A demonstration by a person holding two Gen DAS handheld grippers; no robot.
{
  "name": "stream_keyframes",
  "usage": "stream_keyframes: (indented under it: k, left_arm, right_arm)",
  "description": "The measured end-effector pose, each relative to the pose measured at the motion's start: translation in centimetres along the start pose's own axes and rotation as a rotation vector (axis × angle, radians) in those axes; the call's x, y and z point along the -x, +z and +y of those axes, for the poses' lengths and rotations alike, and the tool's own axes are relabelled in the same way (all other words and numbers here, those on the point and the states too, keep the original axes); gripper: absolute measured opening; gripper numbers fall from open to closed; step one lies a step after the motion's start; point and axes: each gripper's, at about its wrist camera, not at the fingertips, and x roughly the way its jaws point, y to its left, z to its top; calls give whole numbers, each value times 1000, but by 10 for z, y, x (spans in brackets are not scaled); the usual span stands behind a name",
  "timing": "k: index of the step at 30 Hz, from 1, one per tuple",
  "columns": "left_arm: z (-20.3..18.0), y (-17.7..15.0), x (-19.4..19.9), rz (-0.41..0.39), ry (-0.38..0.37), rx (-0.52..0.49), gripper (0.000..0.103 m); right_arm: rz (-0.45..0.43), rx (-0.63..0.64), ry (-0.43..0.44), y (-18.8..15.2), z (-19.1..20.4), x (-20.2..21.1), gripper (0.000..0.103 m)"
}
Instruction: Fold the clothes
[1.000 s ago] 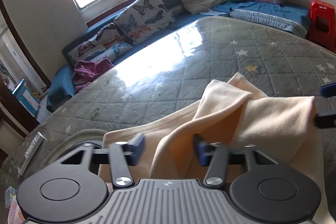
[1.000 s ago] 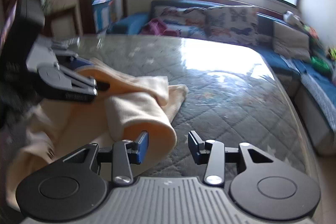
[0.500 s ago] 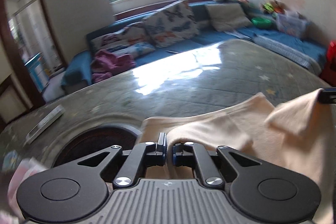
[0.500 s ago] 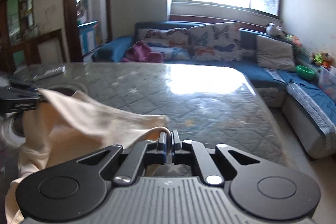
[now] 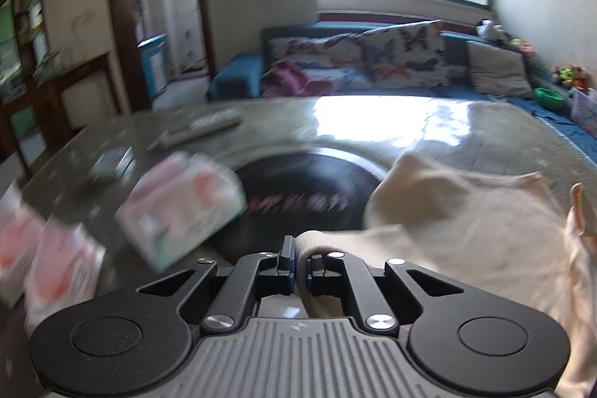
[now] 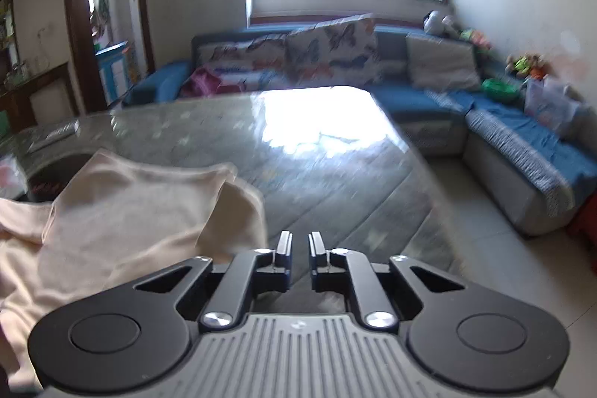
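A cream garment (image 5: 466, 234) lies crumpled on the grey quilted table (image 5: 515, 144). My left gripper (image 5: 298, 260) is shut on a rolled edge of it, and the cloth trails off to the right of the fingers. In the right wrist view the same garment (image 6: 130, 211) is heaped to the left of my right gripper (image 6: 298, 248). That gripper's jaws are opening, a narrow gap shows between the pads, and nothing is between them. It hangs over bare table (image 6: 335, 174) just past the cloth's right fold.
A black round plate (image 5: 298, 189) is set into the table beside the cloth. Pink tissue packs (image 5: 179, 207) and a remote (image 5: 201, 129) lie to the left. A blue sofa (image 6: 410, 99) with cushions runs behind and to the right of the table, with tiled floor (image 6: 503, 267) at the right.
The left gripper shut on the garment's edge and swung left with it. The right gripper shut on the cloth, then let go; its jaws now stand slightly apart and free of the cloth.
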Motion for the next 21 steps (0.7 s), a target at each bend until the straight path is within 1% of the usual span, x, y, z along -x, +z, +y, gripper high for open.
stream_keyframes:
  k: [3,9,11,12,13,15,18,21]
  left_arm:
    - [12,-17,0,35,20,31,6]
    - [14,-31,-6,75,23,55,6]
    - [14,-33,-7,82,23,61,6]
    - [14,-34,-7,84,24,61,6]
    - [14,-34,-7,85,25,61,6]
    - [14,-36,-5,89,23,62,6]
    - [12,-39,-1,101,11,58,6]
    - [6,-46,4,123,-20,48,6]
  right_arm:
    - [39,10,25,-6,9,-14,42]
    - [79,42,11,-14,25,-43,42]
    - [80,30,12,-14,26,-52,35]
    - [78,21,14,-13,25,-54,19]
    - [70,16,6,-12,24,-53,7]
    - [45,21,-25,-9,22,-49,3]
    - [11,43,-78,-6,19,-40,2]
    - [-31,88,-185,0,9,-23,2]
